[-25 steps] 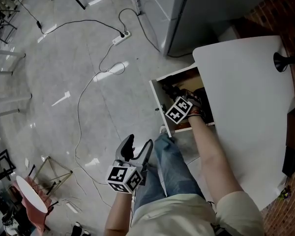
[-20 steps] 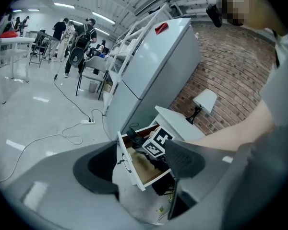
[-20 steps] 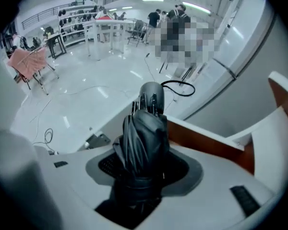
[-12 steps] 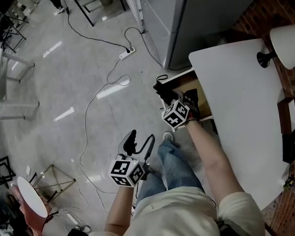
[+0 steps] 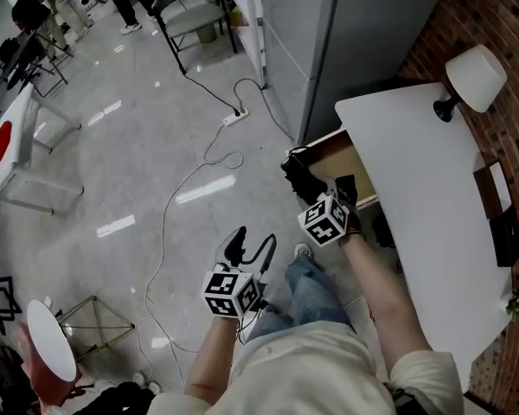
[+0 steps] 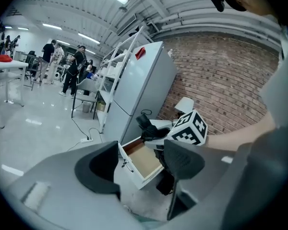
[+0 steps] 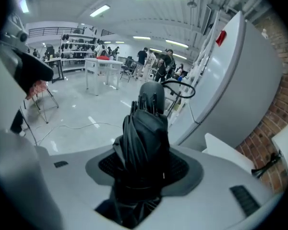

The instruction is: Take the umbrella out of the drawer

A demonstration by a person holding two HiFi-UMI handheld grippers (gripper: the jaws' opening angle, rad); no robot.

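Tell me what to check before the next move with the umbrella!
1. The umbrella is gripped between the right gripper's fingers: ok.
2. The umbrella is lifted out of the drawer: ok.
3. The left gripper is empty, fingers apart: ok.
4. The drawer is shut: not ok, it stands open.
5. A bare spot on the white table for setting it down: ok.
6. Nothing else is left in the drawer: cannot tell, partly hidden.

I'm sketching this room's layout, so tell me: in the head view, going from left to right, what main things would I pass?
White table with a red circle → left tool → umbrella → lamp
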